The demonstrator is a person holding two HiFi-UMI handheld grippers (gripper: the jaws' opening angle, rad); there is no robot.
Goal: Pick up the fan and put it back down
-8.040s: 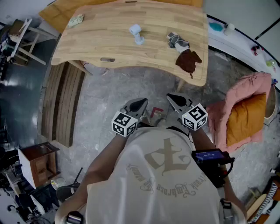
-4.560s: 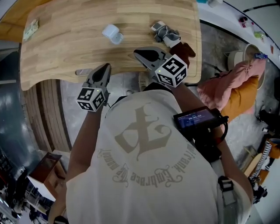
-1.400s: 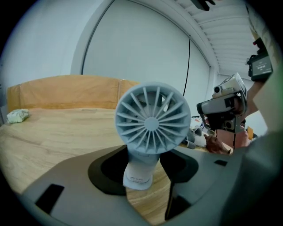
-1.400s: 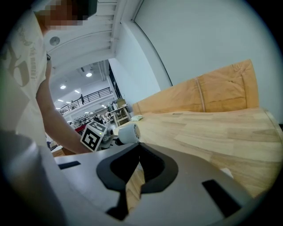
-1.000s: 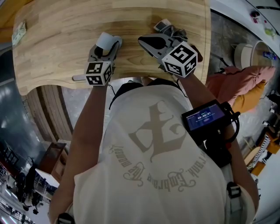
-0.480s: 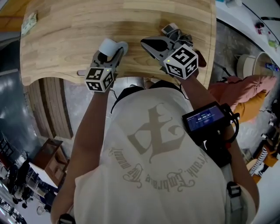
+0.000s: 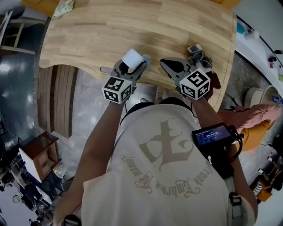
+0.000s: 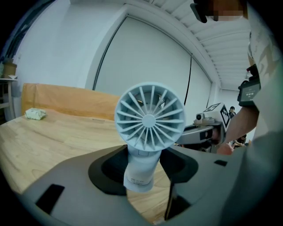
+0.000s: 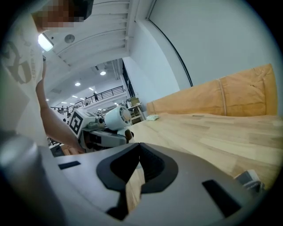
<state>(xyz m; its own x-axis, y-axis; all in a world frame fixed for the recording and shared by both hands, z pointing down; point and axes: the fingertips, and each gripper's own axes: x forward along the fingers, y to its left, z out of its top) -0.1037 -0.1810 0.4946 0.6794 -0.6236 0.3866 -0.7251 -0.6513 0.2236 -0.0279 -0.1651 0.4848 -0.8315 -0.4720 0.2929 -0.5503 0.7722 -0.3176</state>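
My left gripper (image 8: 141,167) is clamped on the handle of the pale fan (image 8: 149,120), over the near edge of the wooden desk (image 7: 132,26). My right gripper (image 9: 138,152) is closed, empty. Grey floor (image 7: 88,108) lies below.

The pale wooden counter (image 7: 132,26) has a plank-grained top and a curved near edge. A crumpled grey-and-white bundle (image 7: 197,52) lies towards its right end. Just on the near side of that bundle, at the counter's edge, lies a dark brown cloth (image 7: 215,80). Well to the bundle's left, by the far corner, sits a small pale green crumpled wad (image 7: 65,5).
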